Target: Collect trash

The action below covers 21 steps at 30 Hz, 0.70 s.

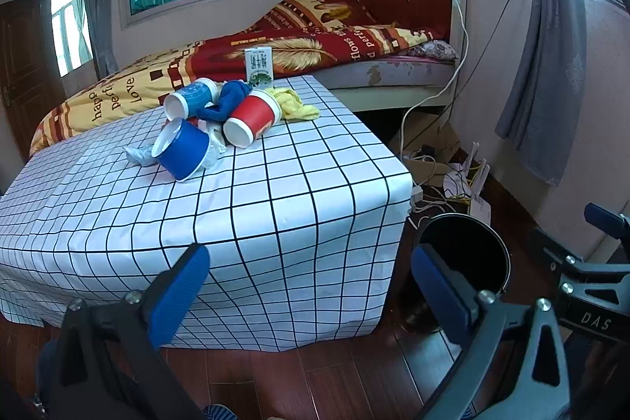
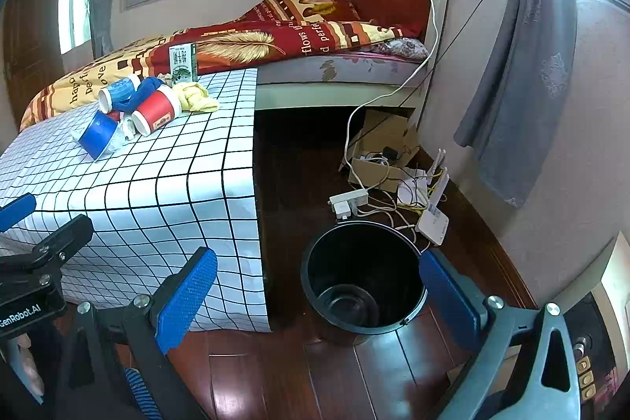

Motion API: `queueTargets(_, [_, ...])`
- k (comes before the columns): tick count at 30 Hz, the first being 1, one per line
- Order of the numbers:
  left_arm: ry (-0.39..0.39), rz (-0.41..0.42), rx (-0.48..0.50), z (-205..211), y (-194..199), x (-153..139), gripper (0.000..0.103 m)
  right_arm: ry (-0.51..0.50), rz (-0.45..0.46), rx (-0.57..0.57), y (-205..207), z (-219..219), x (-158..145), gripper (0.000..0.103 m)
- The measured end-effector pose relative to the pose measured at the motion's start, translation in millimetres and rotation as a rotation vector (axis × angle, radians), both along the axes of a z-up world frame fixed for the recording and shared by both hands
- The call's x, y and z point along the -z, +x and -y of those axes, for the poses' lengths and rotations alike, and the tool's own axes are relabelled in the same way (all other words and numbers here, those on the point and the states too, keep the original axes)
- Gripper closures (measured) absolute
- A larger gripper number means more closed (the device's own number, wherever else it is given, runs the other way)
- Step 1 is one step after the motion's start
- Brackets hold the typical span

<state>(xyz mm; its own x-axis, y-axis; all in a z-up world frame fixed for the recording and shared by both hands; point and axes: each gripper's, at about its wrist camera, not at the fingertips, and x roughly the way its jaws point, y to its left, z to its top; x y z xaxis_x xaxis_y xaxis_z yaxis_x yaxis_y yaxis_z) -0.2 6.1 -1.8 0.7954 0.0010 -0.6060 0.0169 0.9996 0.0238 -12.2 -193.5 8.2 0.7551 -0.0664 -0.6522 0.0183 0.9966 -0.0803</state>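
Observation:
A pile of trash lies on the checked tablecloth: a dark blue paper cup on its side, a red cup, a light blue cup, crumpled clear plastic, a blue cloth, a yellow cloth and an upright white carton. A black bin stands on the floor right of the table, with nothing visible inside. My left gripper is open, low in front of the table. My right gripper is open over the bin's near side. Neither holds anything.
A bed with a red and yellow quilt stands behind the table. Cables, a power strip, a white router and a cardboard box clutter the wooden floor beyond the bin. Grey curtains hang at the right.

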Motion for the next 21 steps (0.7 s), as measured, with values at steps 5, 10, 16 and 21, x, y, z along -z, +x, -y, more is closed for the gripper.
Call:
queueTargets(5, [0.001,-0.004,-0.001,2.1,0.2,1.7,0.0,0.001,-0.001,0.0,-0.9,0.1,-0.9,0.0])
queueTargets(10, [-0.001,-0.003,-0.002,1.1,0.4,2.0,0.0,0.001,0.001,0.001,0.0,1.2,-1.1,0.0])
queueTargets(16, [-0.002,-0.006,-0.004,-0.8,0.6,1.7,0.0,0.001,0.001,0.003,0.1,2.2,-1.1,0.0])
queueTargets(21, [-0.002,-0.012,-0.003,-1.2,-0.3,2.0,0.0,0.0,0.0,0.001,0.0,2.2,-0.7,0.0])
